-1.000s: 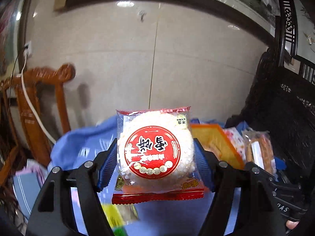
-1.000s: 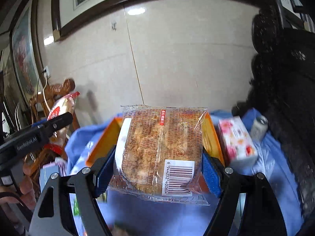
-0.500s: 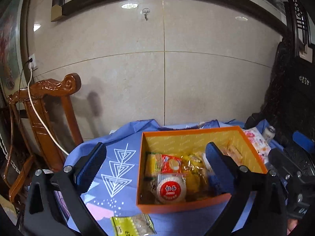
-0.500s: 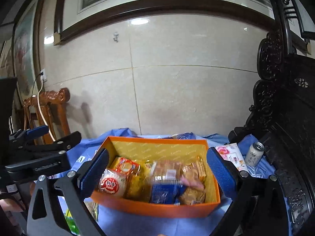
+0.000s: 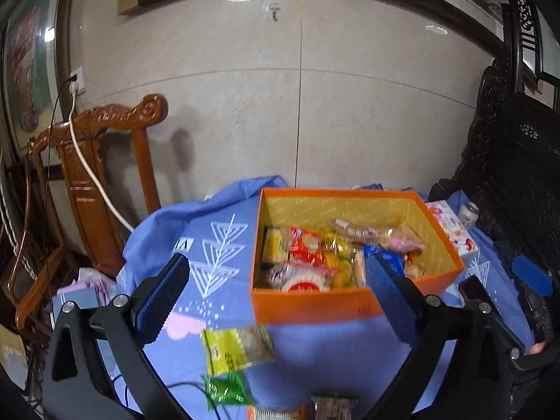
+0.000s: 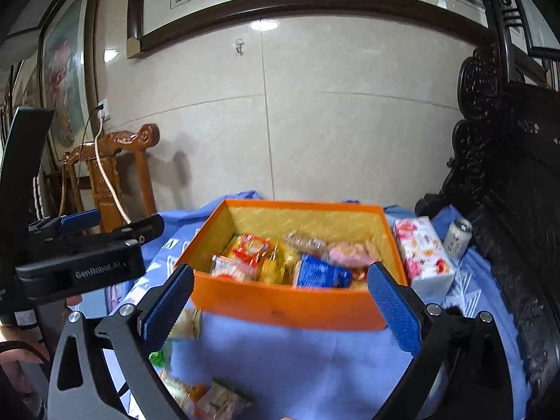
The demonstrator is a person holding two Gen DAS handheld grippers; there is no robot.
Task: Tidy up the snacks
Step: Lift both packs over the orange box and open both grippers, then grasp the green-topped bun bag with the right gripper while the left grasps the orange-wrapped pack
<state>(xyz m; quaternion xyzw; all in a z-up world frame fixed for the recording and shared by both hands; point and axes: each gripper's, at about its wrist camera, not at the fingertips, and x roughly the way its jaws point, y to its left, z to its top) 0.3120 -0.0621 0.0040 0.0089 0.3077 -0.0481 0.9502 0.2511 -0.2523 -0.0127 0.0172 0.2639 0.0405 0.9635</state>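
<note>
The orange box [image 6: 290,306] holds many snacks; both the left hand-held gripper [image 5: 276,301] and right hand-held gripper [image 6: 280,306] gape empty, while perhaps four blurred packets, like the yellow packet [image 5: 236,350], wait on the tabletop [image 6: 290,367].

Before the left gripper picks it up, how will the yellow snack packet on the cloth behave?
The yellow snack packet looks thin and flat, so probably light and floppy. Its film looks glossy, possibly slippery between the pads. Lying flat on the blue cloth, it may slide.

Beige tiled wall [image 5: 301,105], carved wooden chair [image 5: 101,161]
</note>
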